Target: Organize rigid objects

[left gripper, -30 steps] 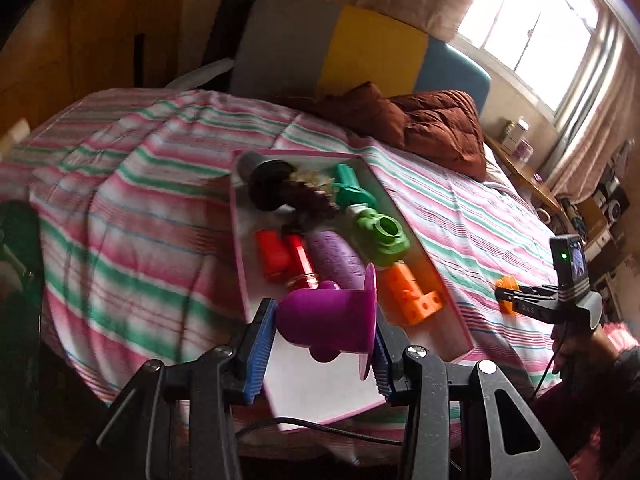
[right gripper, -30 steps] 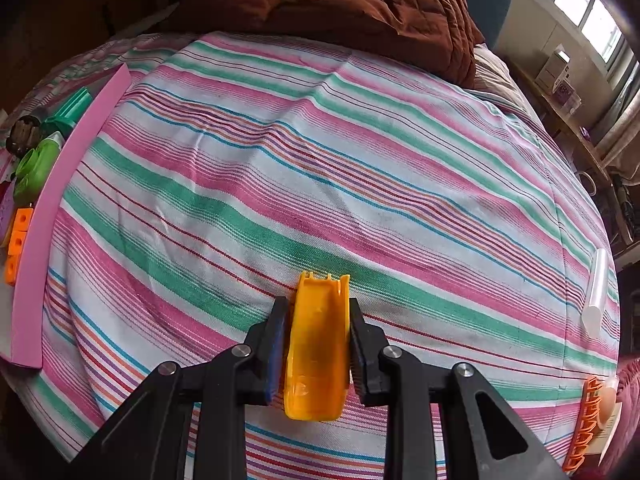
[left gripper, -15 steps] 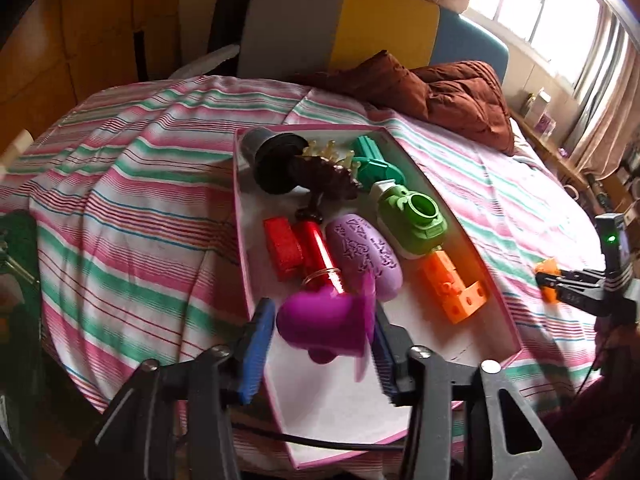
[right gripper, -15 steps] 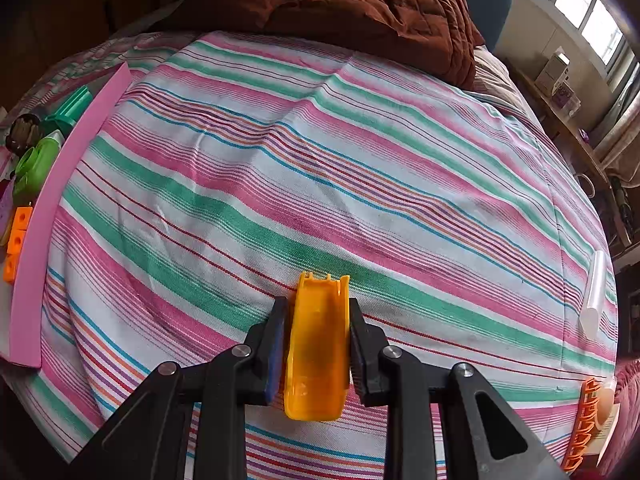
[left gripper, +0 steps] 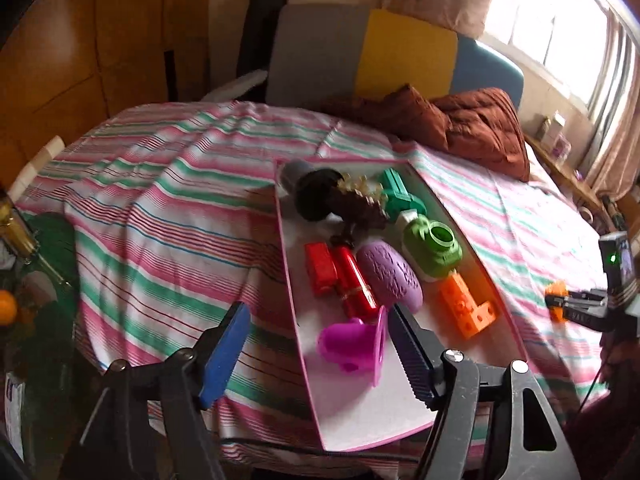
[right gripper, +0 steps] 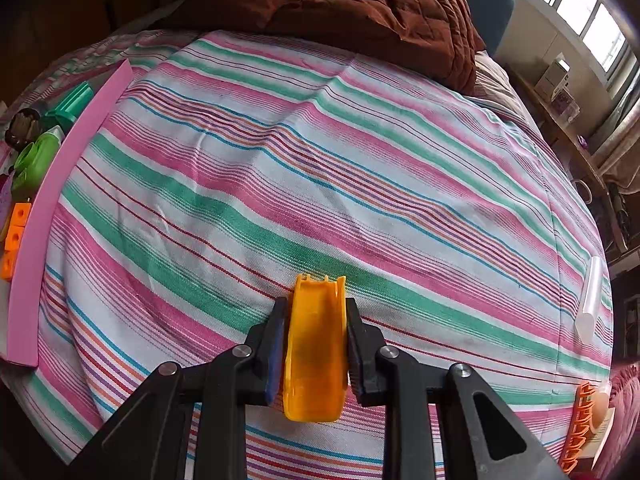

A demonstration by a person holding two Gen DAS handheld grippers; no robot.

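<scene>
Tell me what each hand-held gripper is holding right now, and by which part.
Right hand-held gripper: yellow plastic piece, pinched across its long sides. Left hand-held gripper: nothing; jaws just opened, magenta cup on the tray.

Bedspread [right gripper: 320, 168]: pink, green and white stripes with thin blue, red and orange lines; quilt [right gripper: 380, 20] beyond the right gripper [right gripper: 314, 344]: rust-brown. Tray [left gripper: 360, 412] ahead of the left gripper [left gripper: 316, 344]: white floor, pink rim, bearing magenta cup [left gripper: 352, 344], purple oval [left gripper: 390, 276], red pieces [left gripper: 340, 276], green block [left gripper: 432, 248], orange block [left gripper: 468, 308], teal piece [left gripper: 400, 196]. Scoop [right gripper: 314, 352] between the right pads: yellow-orange; left pad [left gripper: 224, 356]: blue.
</scene>
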